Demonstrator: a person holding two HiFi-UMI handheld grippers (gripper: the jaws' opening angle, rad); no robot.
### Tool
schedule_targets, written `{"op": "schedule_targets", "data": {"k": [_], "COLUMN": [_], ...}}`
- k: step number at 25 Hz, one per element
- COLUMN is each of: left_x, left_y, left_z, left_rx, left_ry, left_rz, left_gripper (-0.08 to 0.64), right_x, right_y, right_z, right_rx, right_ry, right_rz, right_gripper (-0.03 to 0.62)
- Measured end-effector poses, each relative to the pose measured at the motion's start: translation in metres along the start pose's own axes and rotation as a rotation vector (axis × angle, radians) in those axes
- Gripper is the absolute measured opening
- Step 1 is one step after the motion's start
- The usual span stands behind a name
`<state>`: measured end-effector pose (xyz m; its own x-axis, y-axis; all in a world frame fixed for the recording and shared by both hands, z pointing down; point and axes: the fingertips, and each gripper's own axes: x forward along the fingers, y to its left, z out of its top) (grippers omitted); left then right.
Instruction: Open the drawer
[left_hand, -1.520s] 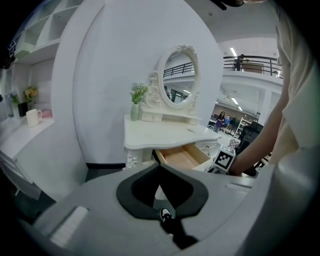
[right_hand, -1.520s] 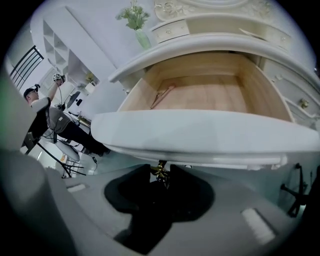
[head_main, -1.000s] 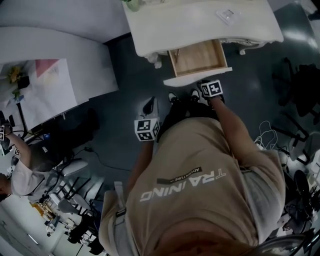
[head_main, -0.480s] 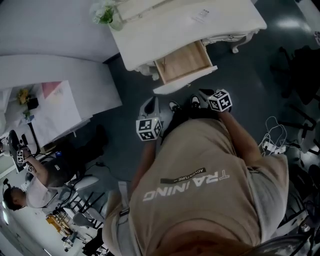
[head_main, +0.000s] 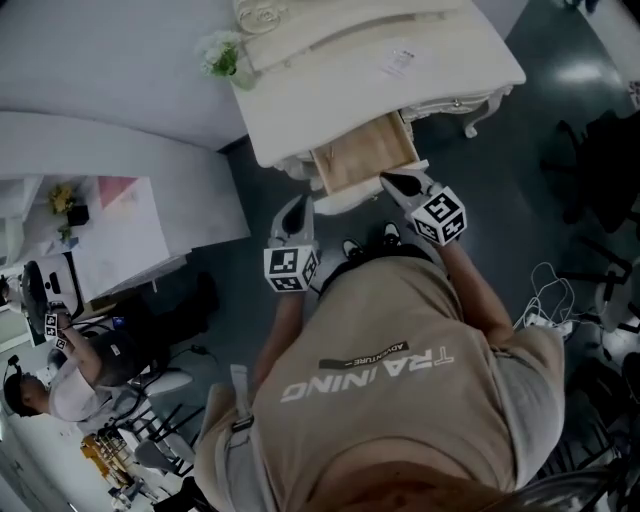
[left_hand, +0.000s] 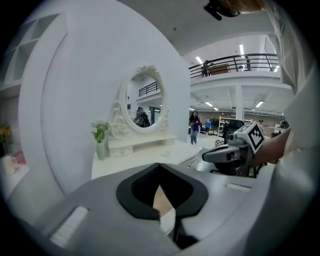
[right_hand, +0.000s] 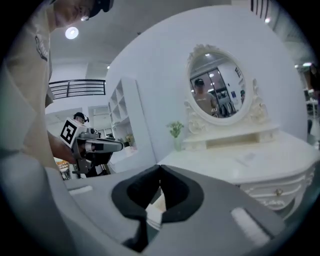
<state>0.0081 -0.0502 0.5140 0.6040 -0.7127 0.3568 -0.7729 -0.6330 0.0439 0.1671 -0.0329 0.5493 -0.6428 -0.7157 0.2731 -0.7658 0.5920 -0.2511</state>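
The white dressing table (head_main: 330, 90) stands ahead of me, and its drawer (head_main: 362, 157) is pulled out, showing a bare wooden bottom. My right gripper (head_main: 392, 182) hovers over the drawer's white front (head_main: 352, 200), shut on nothing. My left gripper (head_main: 296, 213) hangs to the left of the drawer, beside the table's edge, also shut and empty. In the left gripper view the jaws (left_hand: 160, 165) meet at their tips, with the right gripper (left_hand: 232, 152) off to the right. In the right gripper view the jaws (right_hand: 160, 167) are closed too, and the left gripper (right_hand: 97, 146) shows at the left.
A vase of flowers (head_main: 222, 55), an oval mirror (left_hand: 142, 100) and a paper (head_main: 400, 62) stand on the table top. A second table with papers (head_main: 120, 225) lies to the left, a seated person (head_main: 60, 390) at lower left, cables (head_main: 545, 290) on the floor to the right.
Both grippers have risen. The right one has left the drawer's front edge and now hovers above it. The drawer has stayed pulled out.
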Motion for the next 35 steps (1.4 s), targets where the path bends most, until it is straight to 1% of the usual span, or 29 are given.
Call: {"op": "schedule_targets", "data": {"k": [2, 5, 7, 10, 12, 13, 17, 23, 31, 35], "left_x": [-0.003, -0.007, -0.009, -0.024, -0.033, -0.035, -0.037, -0.040, -0.038, -0.028], "left_y": [0.005, 0.018, 0.030, 0.044, 0.045, 0.045, 0.052, 0.053, 0.049, 0.050], "left_z": [0.026, 0.055, 0.065, 0.061, 0.060, 0.063, 0.084, 0.101, 0.095, 0.095], "left_rx": [0.030, 0.040, 0.045, 0.018, -0.004, -0.003, 0.033, 0.053, 0.047, 0.058], "left_ry": [-0.061, -0.148, -0.183, -0.182, -0.183, -0.189, -0.219, -0.232, -0.208, -0.191], "left_rz": [0.003, 0.024, 0.042, 0.075, 0.081, 0.077, 0.061, 0.045, 0.025, -0.010], "left_gripper": [-0.002, -0.002, -0.002, -0.002, -0.002, -0.002, -0.002, -0.002, -0.002, -0.002], "right_x": [-0.003, -0.004, -0.001, 0.000, -0.004, -0.004, 0.008, 0.010, 0.010, 0.005], "right_y": [0.004, 0.009, 0.010, 0.023, 0.033, 0.037, 0.047, 0.057, 0.052, 0.040], "right_z": [0.031, 0.069, 0.092, 0.112, 0.119, 0.124, 0.137, 0.139, 0.140, 0.148], "right_rx": [-0.087, -0.195, -0.233, -0.242, -0.247, -0.259, -0.310, -0.307, -0.289, -0.329], "right_ry": [-0.052, -0.101, -0.131, -0.161, -0.164, -0.163, -0.159, -0.151, -0.139, -0.123], "right_rz": [-0.039, -0.072, -0.089, -0.099, -0.096, -0.092, -0.092, -0.091, -0.107, -0.134], "right_gripper": [0.003, 0.003, 0.003, 0.003, 0.003, 0.003, 0.003, 0.003, 0.003, 0.003]}}
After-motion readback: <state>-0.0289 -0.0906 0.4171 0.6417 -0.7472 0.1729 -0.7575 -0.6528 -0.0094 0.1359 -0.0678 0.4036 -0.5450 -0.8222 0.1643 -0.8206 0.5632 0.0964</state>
